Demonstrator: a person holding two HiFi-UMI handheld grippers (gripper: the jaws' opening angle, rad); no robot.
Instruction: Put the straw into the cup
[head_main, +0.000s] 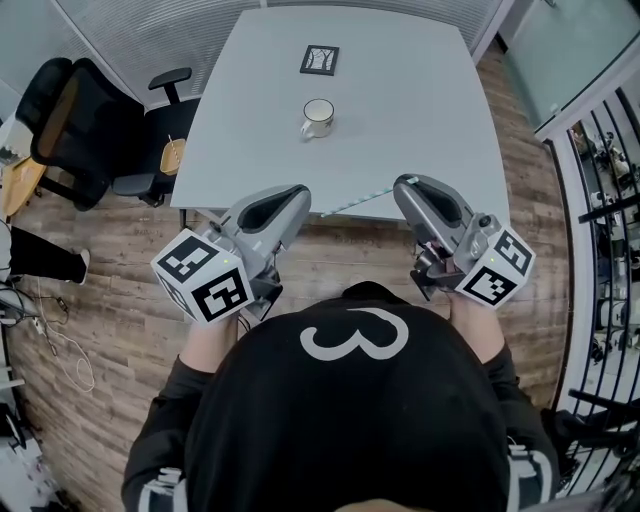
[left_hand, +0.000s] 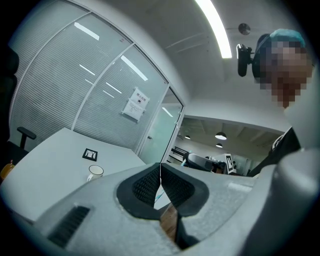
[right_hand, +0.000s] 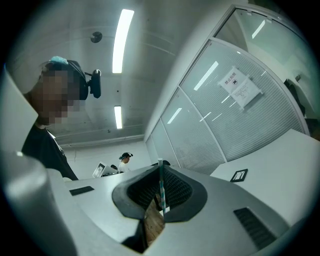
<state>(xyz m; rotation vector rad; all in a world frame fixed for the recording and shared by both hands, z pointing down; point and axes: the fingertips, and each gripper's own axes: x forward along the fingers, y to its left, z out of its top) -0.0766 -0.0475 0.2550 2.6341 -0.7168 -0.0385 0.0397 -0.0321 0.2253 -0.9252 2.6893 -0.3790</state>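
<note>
A white cup (head_main: 318, 117) with a handle stands upright on the grey table (head_main: 420, 110), near its middle; it also shows small in the left gripper view (left_hand: 95, 171). My right gripper (head_main: 403, 183) hovers over the table's near edge, shut on one end of a thin teal-and-white striped straw (head_main: 358, 203). The straw sticks out leftward toward my left gripper (head_main: 300, 190). In the right gripper view the straw (right_hand: 161, 186) stands pinched between the dark pads. My left gripper is shut with nothing between its jaws, close to the straw's free end.
A black-framed card (head_main: 320, 59) lies on the table beyond the cup. A black office chair (head_main: 70, 130) stands left of the table, with a round brown thing (head_main: 172, 155) beside it. Glass walls close the far side, and a dark railing (head_main: 600, 210) runs along the right.
</note>
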